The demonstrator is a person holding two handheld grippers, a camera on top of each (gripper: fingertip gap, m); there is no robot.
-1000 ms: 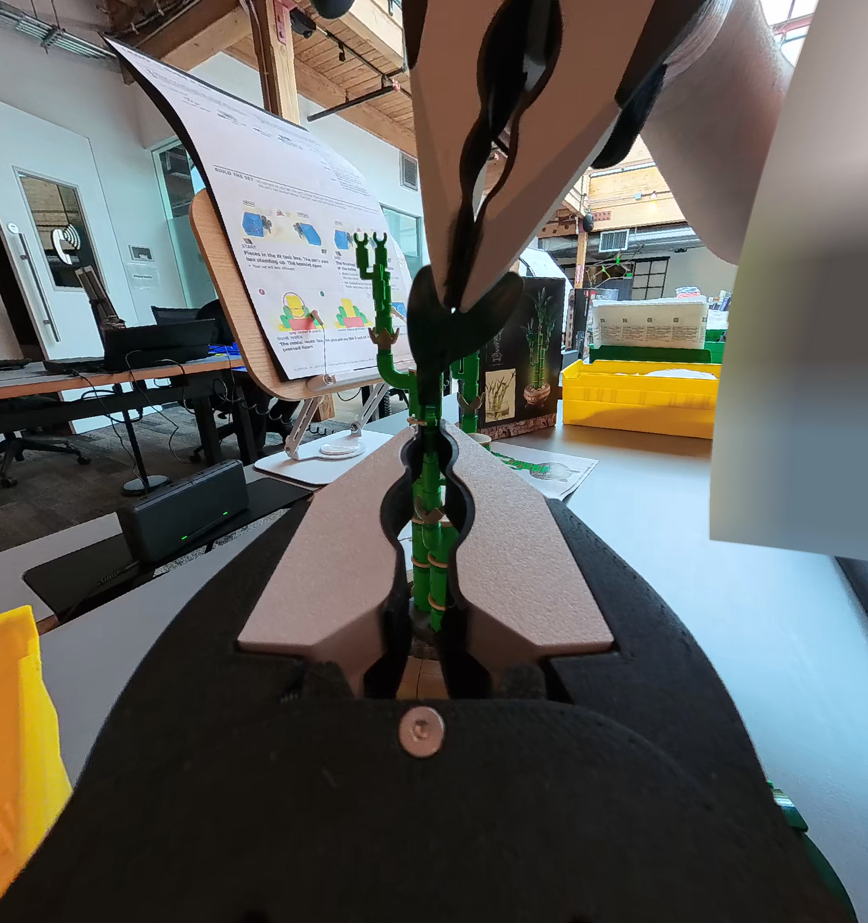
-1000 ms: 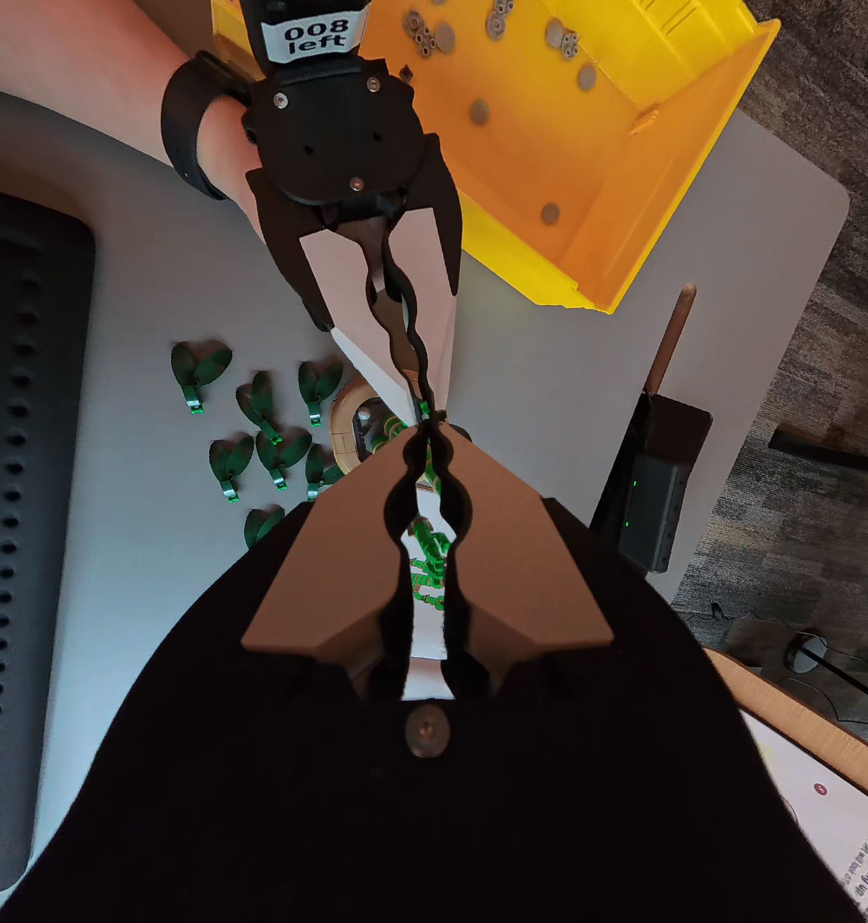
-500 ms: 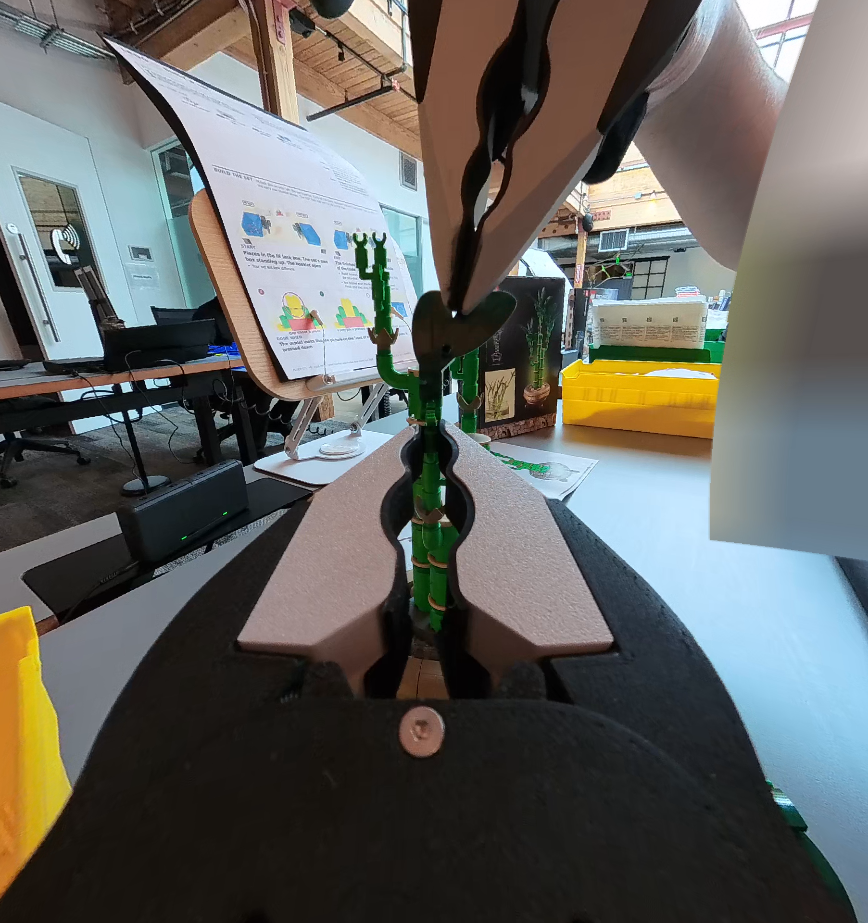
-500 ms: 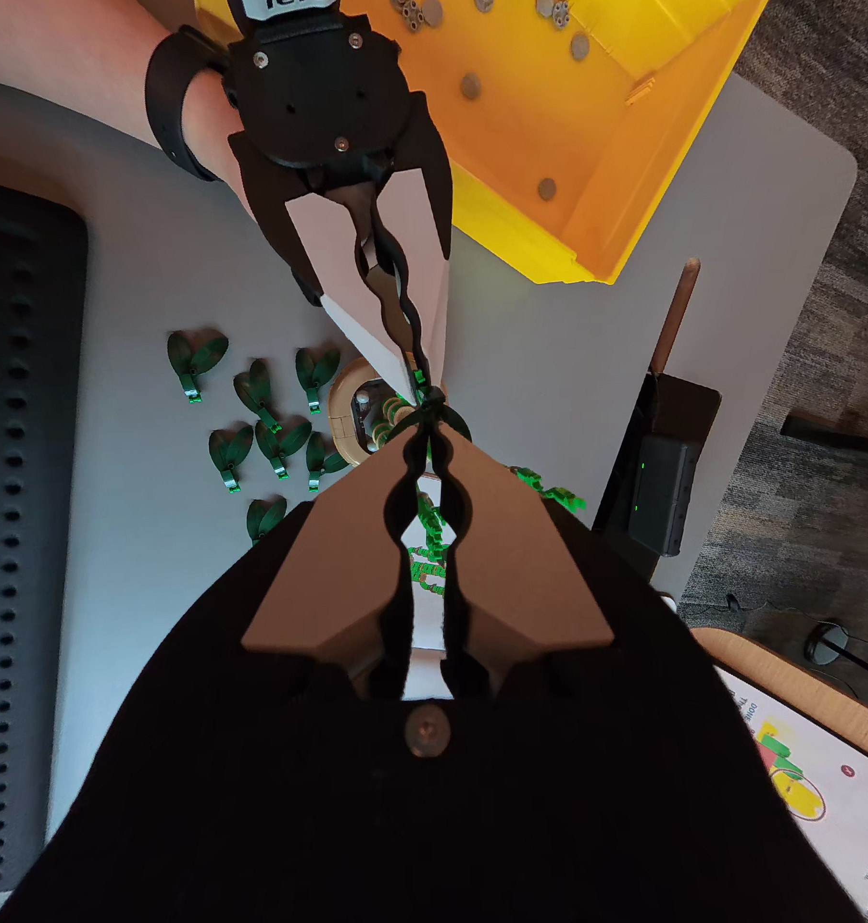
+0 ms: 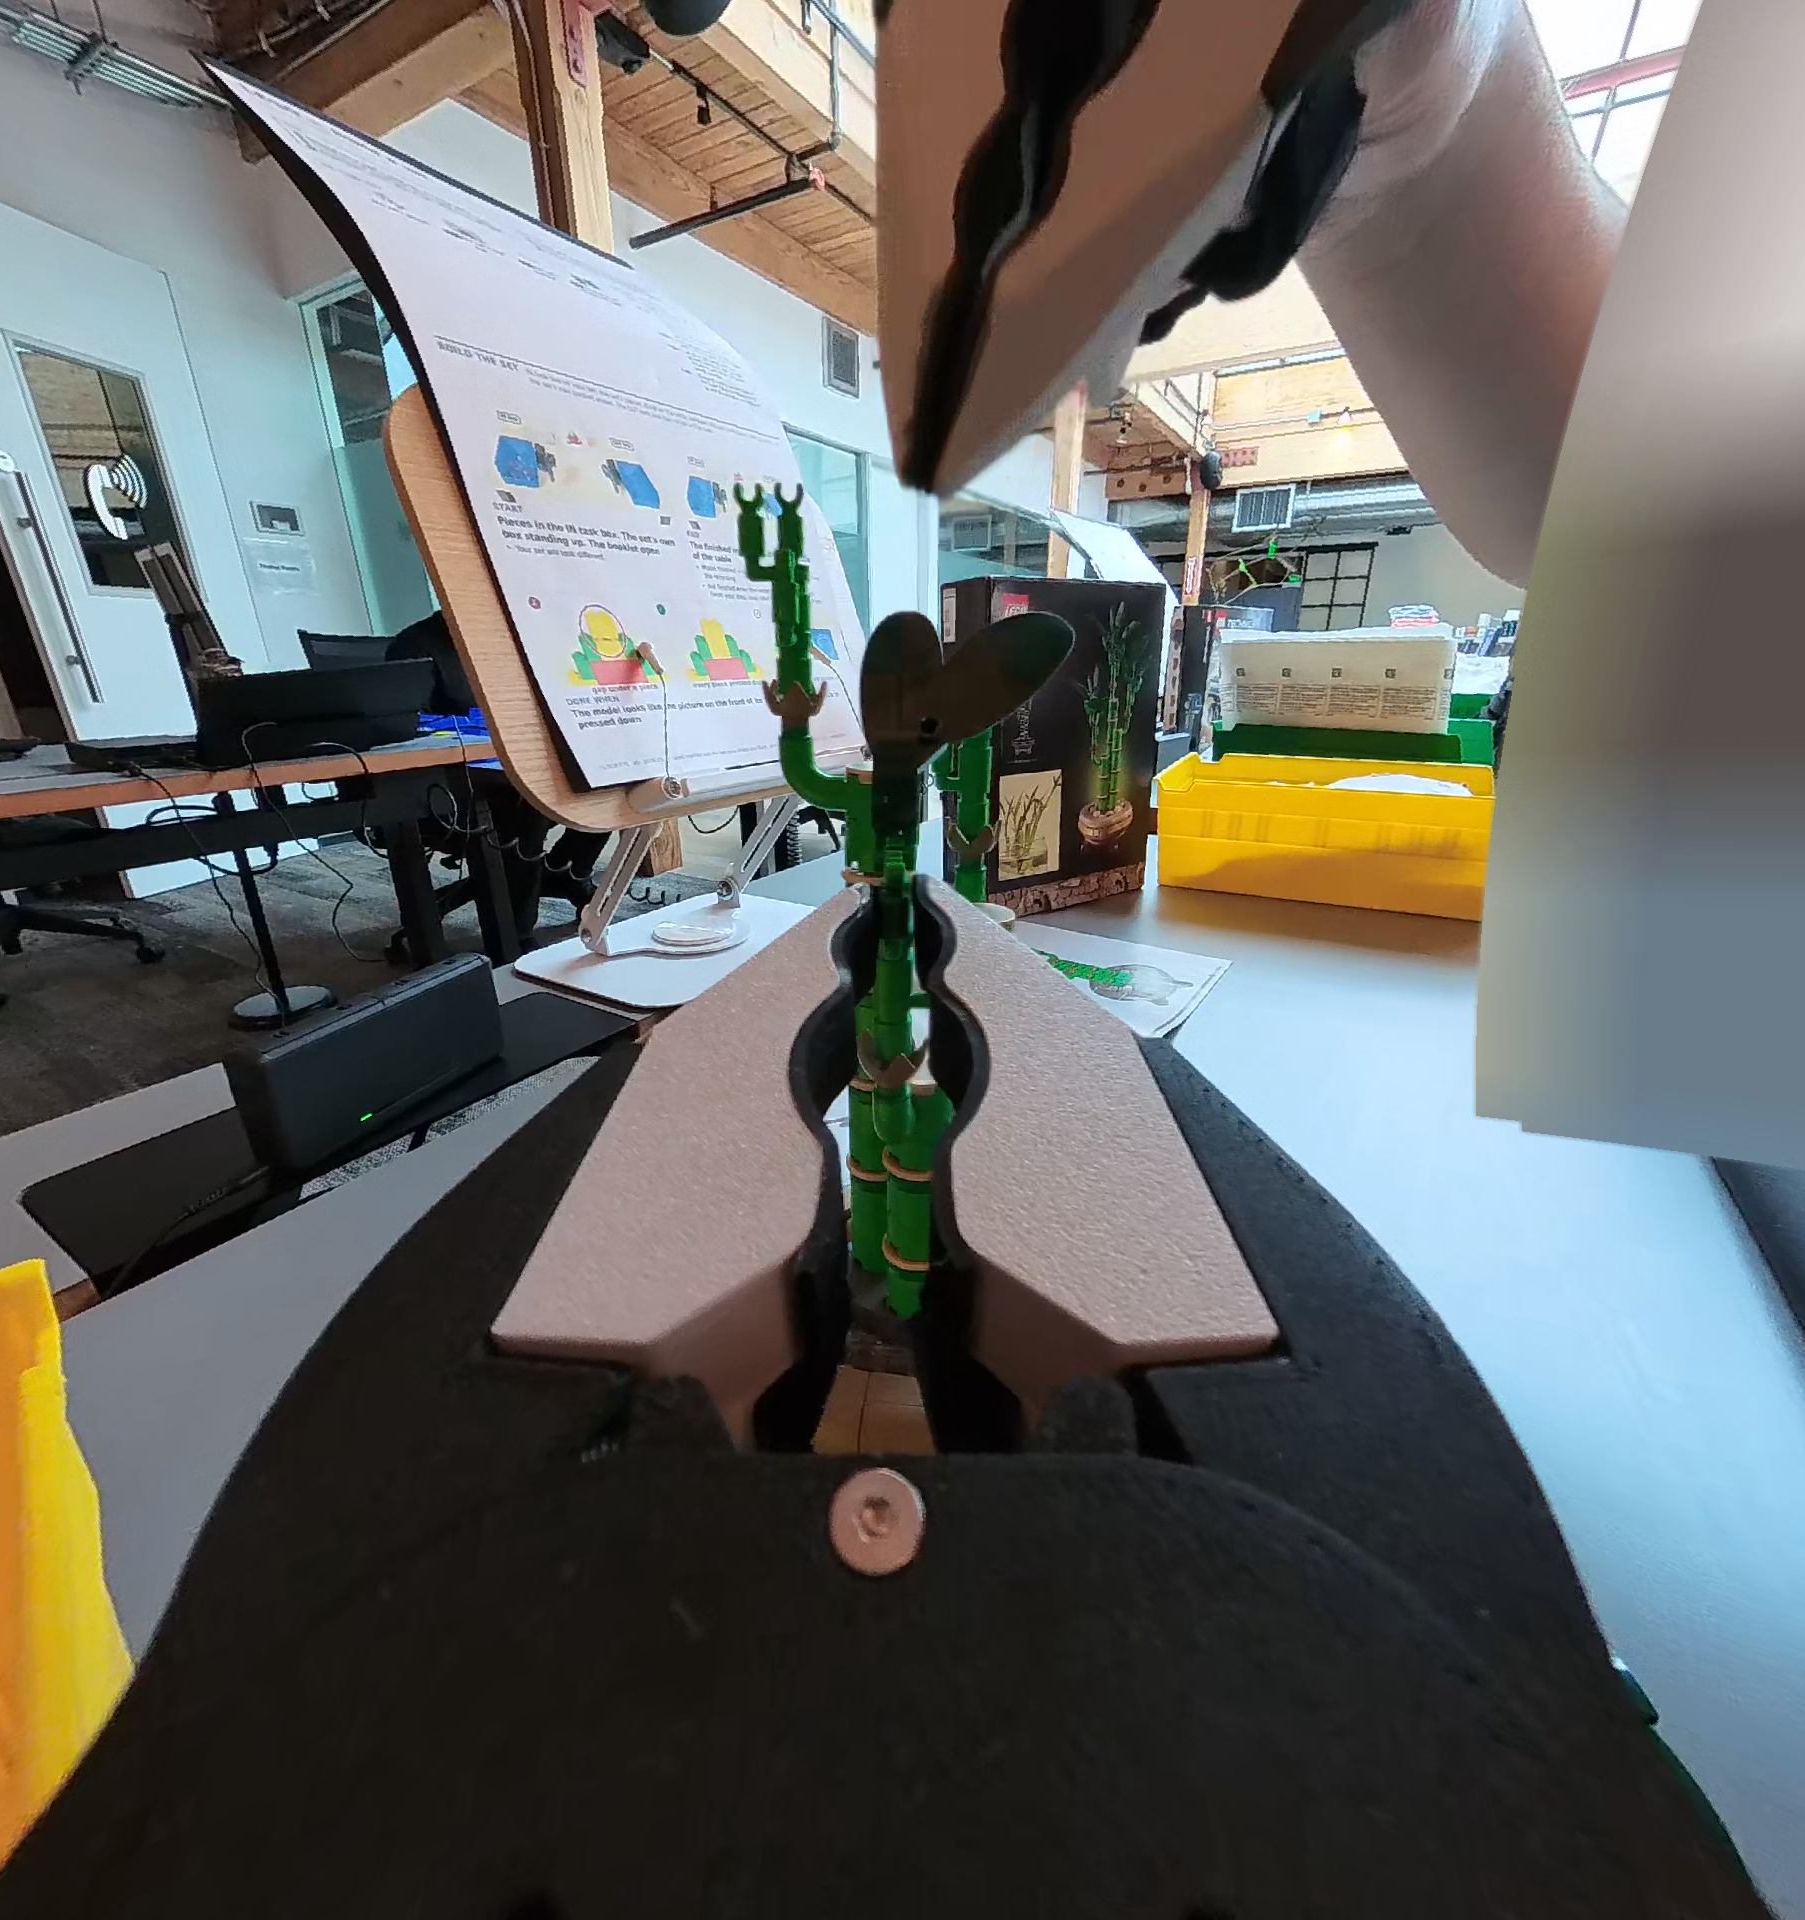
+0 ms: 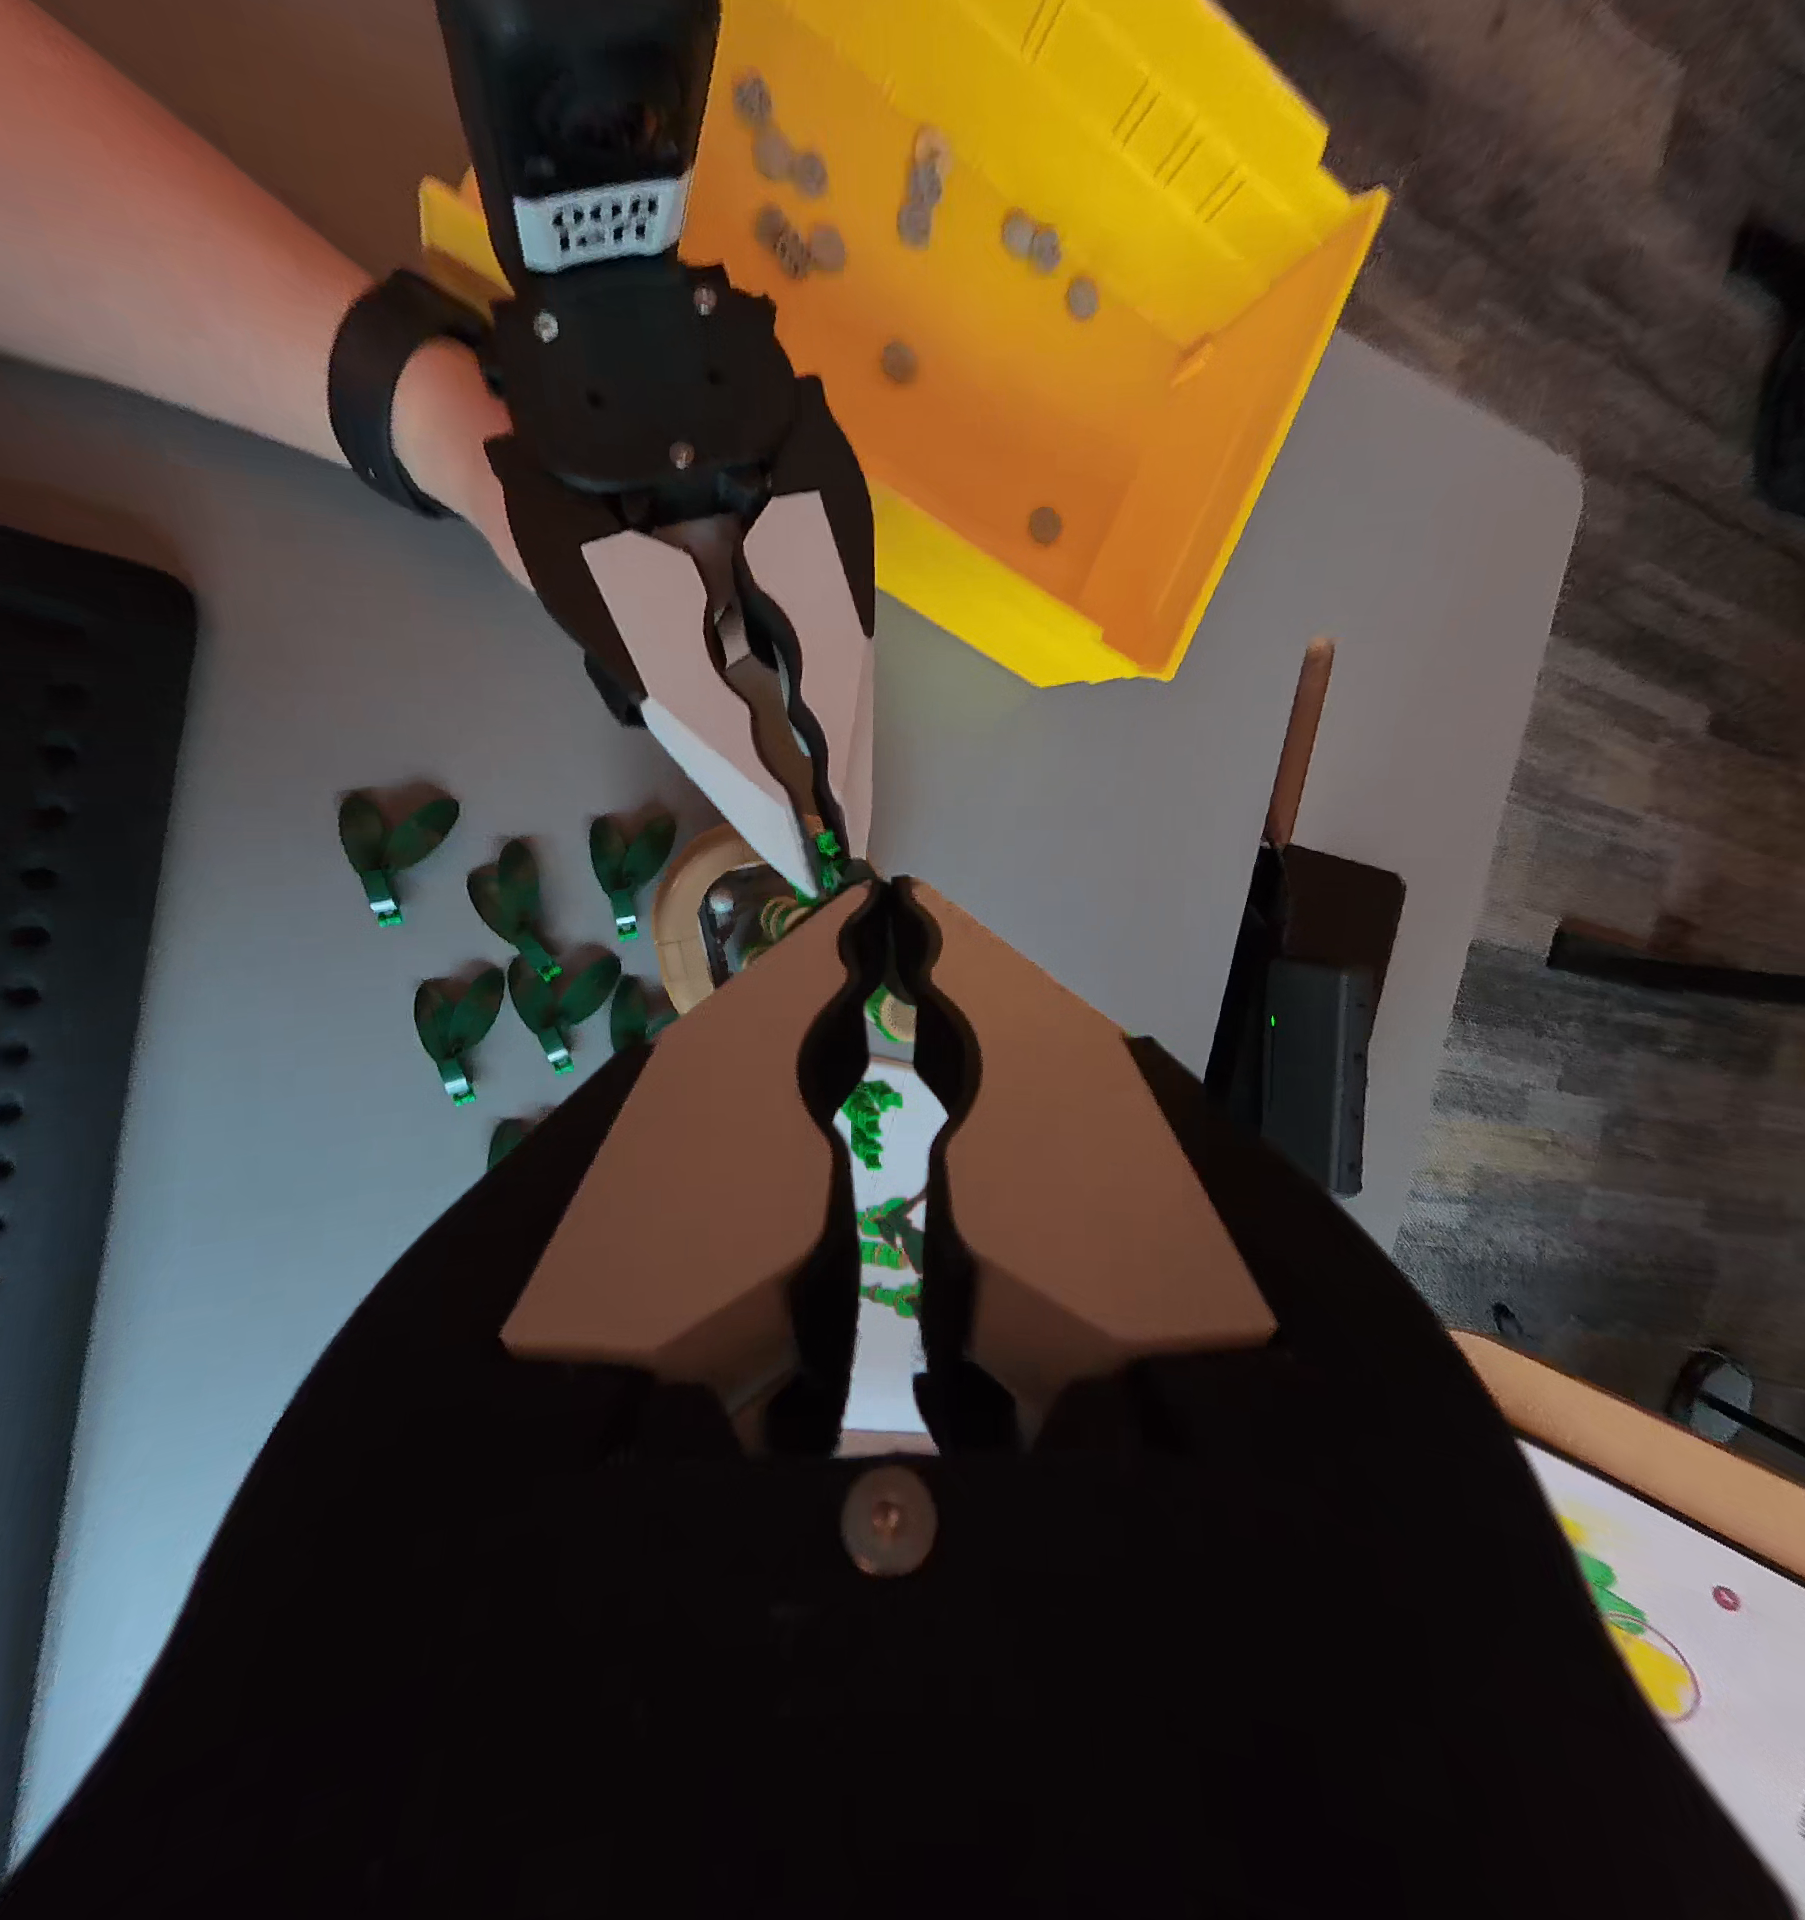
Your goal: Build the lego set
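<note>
A green bamboo Lego model (image 5: pixel 882 1039) stands upright in a tan pot (image 6: pixel 692 906). My left gripper (image 5: pixel 882 896) is shut on its front stalk; it also shows in the right wrist view (image 6: pixel 825 847). A dark green double leaf (image 5: pixel 945 675) sits on top of that stalk. My right gripper (image 6: pixel 882 888) is shut and empty; in the left wrist view (image 5: pixel 924 468) it hangs above the leaf, apart from it. A taller branch (image 5: pixel 786 613) rises behind on the left. Several loose leaves (image 6: pixel 524 935) lie on the table left of the pot.
A yellow bin (image 6: pixel 981 468) with small round pieces stands behind the left gripper. A black mat (image 6: pixel 36 935) lies at the left. An instruction sheet on a wooden stand (image 5: pixel 586 520), the set's box (image 5: pixel 1054 748), another yellow bin (image 5: pixel 1313 842) and a black device (image 5: pixel 358 1060) stand around.
My right gripper let go of the double leaf and rose away from it; the leaf stays on the stalk. My left gripper kept its hold and did not move.
</note>
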